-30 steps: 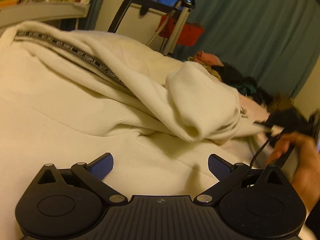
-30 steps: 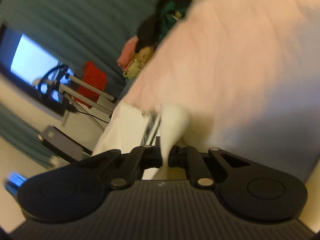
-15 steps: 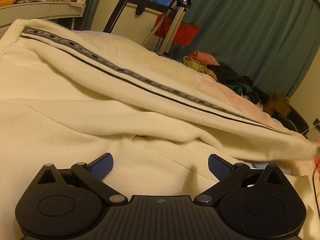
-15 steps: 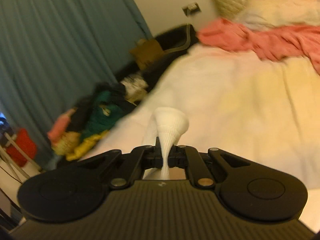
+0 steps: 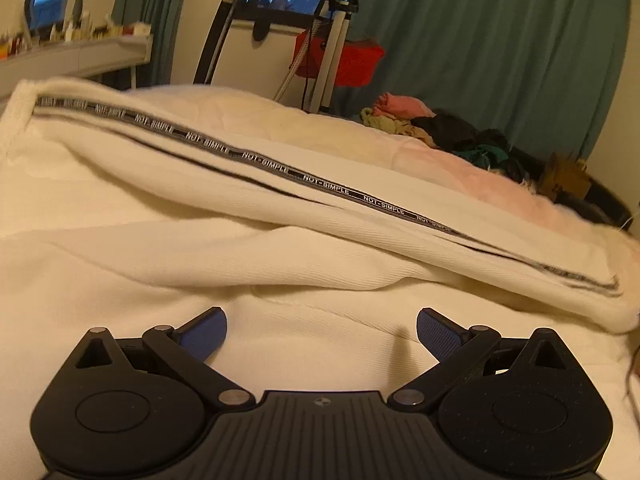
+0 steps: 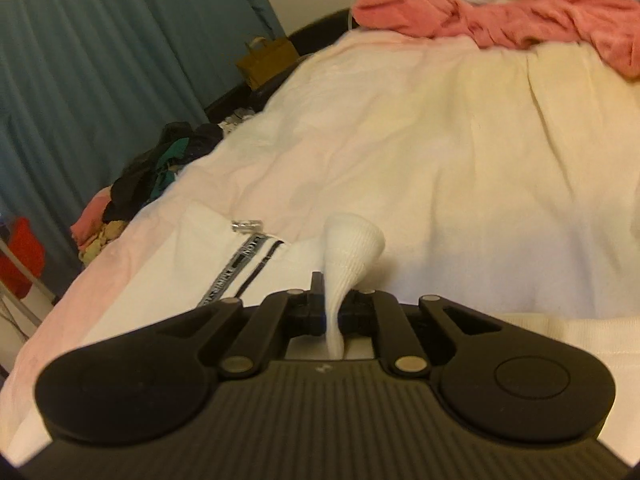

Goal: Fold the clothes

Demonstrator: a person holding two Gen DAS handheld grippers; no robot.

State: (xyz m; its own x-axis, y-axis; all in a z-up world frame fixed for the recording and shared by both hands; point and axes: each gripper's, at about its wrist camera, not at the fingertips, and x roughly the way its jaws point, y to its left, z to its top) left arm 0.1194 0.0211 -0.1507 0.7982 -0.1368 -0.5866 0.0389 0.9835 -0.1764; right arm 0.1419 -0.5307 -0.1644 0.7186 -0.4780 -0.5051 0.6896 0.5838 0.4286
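Left wrist view: the left gripper [image 5: 322, 330] hovers with its jaws spread wide and nothing between them, just above the cream garment [image 5: 200, 248] spread across the bed [image 5: 460, 160]. A long sleeve with a lettered stripe [image 5: 280, 168] lies diagonally over it.

Right wrist view: the right gripper [image 6: 340, 304] has its jaws just starting to ease apart, the ribbed white cuff [image 6: 352, 248] still pinched between them. A pink garment [image 6: 500, 24], slightly blurred, lies toward the bed's far edge.
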